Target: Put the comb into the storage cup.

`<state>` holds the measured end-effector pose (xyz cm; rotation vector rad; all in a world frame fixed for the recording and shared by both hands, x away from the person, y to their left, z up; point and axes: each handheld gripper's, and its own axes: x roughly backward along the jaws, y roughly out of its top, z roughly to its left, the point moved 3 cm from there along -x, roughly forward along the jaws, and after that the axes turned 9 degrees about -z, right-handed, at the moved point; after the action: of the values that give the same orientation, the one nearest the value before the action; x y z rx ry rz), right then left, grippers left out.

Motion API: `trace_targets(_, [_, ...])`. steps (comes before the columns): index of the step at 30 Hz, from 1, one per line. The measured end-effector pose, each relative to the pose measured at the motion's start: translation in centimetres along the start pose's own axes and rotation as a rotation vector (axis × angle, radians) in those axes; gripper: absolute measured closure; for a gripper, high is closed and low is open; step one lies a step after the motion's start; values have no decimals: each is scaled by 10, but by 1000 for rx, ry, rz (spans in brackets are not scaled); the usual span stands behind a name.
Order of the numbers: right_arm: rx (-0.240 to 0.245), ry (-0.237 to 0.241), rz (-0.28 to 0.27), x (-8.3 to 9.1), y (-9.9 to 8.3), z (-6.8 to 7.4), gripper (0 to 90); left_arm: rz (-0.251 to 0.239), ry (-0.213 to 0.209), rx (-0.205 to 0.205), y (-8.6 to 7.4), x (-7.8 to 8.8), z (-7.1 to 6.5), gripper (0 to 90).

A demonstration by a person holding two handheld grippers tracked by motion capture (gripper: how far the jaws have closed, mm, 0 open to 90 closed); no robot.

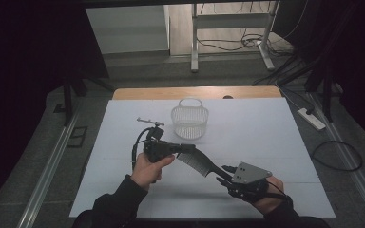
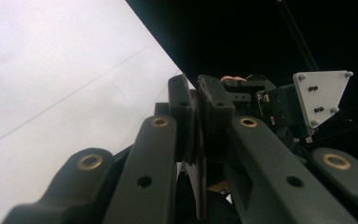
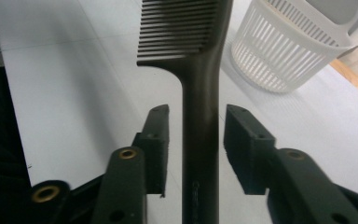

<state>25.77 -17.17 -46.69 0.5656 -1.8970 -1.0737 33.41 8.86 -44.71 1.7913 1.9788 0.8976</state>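
While the left gripper clamps the comb, the right gripper straddles its handle, parted.

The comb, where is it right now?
In the high view the comb hangs above the white table, between the two grippers: the left gripper clamps its toothed end, and its handle lies between the right gripper's open jaws.

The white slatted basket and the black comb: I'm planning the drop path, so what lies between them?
Nothing: in the high view, bare white table separates the white slatted basket from the black comb.
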Motion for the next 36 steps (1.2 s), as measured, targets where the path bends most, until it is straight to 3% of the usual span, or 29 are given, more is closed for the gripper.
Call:
trace_targets(8, [-75,12,36,-1,-3,-5,407,-19,21,-35,3,5,-2,841])
trace_targets(18, [-130,6,64,-3,-7,-9,267,-22,37,-64,4,8,-3,840])
trace_targets(25, [-162,7,74,-1,-9,-13,211,-33,51,-78,6,12,-3,841])
trace_targets(26, [-184,11,80,-1,-11,-15,199,-35,54,-81,6,12,-3,840])
trace_targets(30, [-223,17,88,2,-14,-19,177,-41,76,-91,7,14,-3,840])
trace_targets(36, [-244,20,109,4,-18,-24,123,-41,112,-123,10,18,-3,840])
